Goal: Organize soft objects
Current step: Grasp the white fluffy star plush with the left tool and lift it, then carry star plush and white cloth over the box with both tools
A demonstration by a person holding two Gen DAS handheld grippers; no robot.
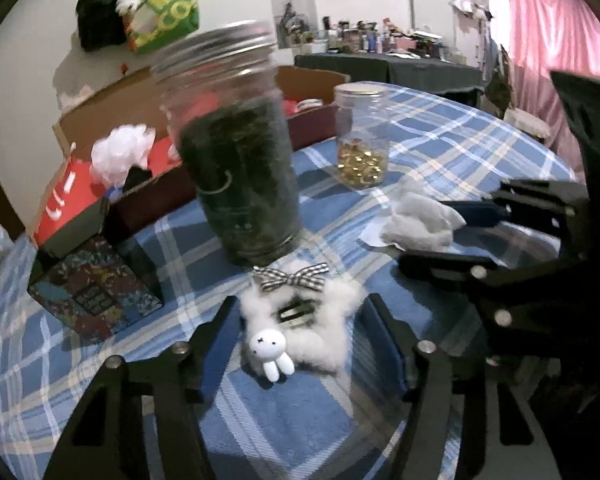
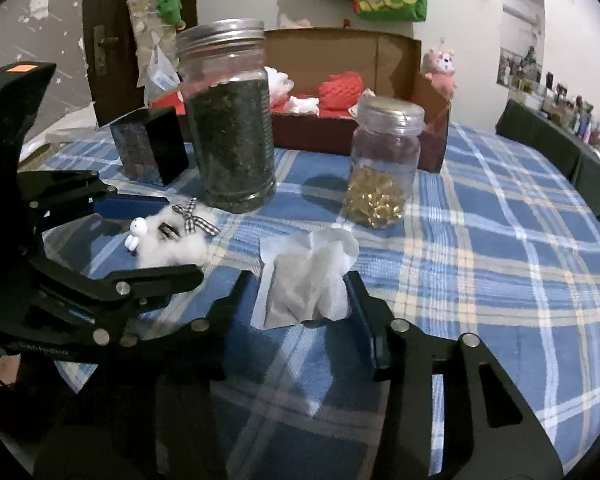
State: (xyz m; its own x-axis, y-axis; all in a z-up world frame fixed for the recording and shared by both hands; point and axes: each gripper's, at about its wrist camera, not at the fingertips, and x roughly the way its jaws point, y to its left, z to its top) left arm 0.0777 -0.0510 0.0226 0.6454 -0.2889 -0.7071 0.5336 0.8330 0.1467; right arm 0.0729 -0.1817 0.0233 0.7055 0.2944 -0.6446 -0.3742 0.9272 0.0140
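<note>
A white fluffy rabbit hair clip [image 1: 296,328] with a checked bow lies on the blue plaid tablecloth between the open fingers of my left gripper [image 1: 300,320]; it also shows in the right wrist view [image 2: 168,236]. A crumpled white sachet [image 2: 306,280] lies between the open fingers of my right gripper [image 2: 300,292]; it shows in the left wrist view [image 1: 416,220] with the right gripper [image 1: 452,236] around it. Neither gripper has closed on its object.
A tall jar of dark leaves [image 2: 230,120] and a small jar of gold beads [image 2: 382,164] stand behind. An open cardboard box [image 2: 340,80] with red and white soft items sits at the table's far edge. A dark patterned box [image 1: 96,288] stands left.
</note>
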